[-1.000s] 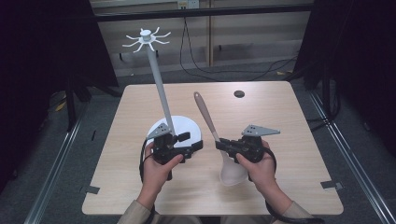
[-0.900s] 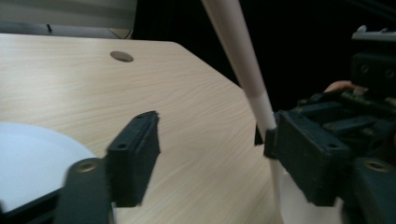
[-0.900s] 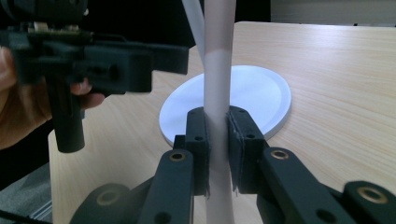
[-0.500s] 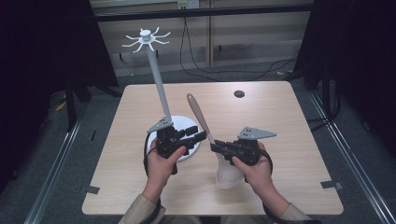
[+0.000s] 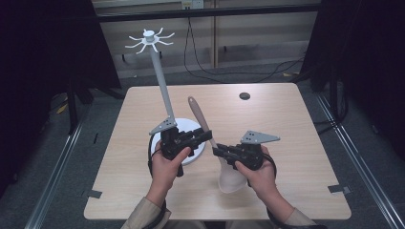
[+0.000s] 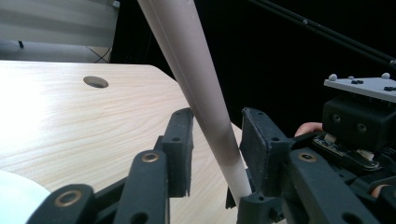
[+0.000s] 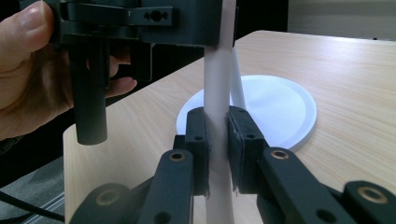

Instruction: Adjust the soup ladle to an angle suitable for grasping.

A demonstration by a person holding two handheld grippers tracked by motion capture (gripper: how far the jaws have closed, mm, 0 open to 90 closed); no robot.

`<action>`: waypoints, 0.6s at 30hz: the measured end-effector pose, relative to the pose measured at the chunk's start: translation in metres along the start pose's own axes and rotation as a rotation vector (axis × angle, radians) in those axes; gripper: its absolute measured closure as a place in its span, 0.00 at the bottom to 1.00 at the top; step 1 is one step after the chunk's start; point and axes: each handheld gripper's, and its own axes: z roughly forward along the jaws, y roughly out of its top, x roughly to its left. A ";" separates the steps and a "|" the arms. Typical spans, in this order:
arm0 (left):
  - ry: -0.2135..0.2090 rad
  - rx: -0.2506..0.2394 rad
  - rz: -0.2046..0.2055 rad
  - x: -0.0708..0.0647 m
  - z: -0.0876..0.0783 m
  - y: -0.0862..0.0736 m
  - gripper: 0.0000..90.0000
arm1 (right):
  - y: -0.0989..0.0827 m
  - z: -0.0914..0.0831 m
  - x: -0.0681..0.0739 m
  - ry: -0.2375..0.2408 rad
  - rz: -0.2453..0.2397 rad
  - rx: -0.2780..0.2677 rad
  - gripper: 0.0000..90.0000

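A spatula with a brown handle (image 5: 199, 117) and a white blade (image 5: 231, 176) stands tilted over the table. My right gripper (image 5: 217, 151) is shut on its pale lower shaft (image 7: 217, 84), both pads of the right gripper (image 7: 218, 144) pressing it. My left gripper (image 5: 206, 136) reaches in from the left, just above that grip. Its jaws have just been closing, with the handle (image 6: 187, 56) between them. In the left gripper view, the left gripper (image 6: 212, 149) has one pad close against the handle and a thin gap at the other.
A white rack stands at the table's left: a round base (image 5: 192, 128), a tilted pole (image 5: 161, 83) and hooks on top (image 5: 149, 38). The base (image 7: 280, 107) lies just behind the spatula. A dark hole (image 5: 244, 96) marks the far tabletop. Cables trail on the floor beyond.
The right gripper has carried the spatula left and nearer. The left gripper has swung its jaws to the handle and narrowed them around it.
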 end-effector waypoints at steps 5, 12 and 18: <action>-0.010 -0.007 0.004 0.000 -0.001 0.001 0.77 | 0.000 0.001 0.000 0.005 -0.002 -0.008 0.89; -0.034 -0.015 0.017 -0.004 -0.001 0.004 0.81 | 0.001 0.004 0.001 0.014 -0.013 -0.012 0.89; -0.063 -0.019 0.061 -0.011 0.000 0.008 0.85 | 0.002 0.006 0.003 0.019 -0.029 -0.018 0.89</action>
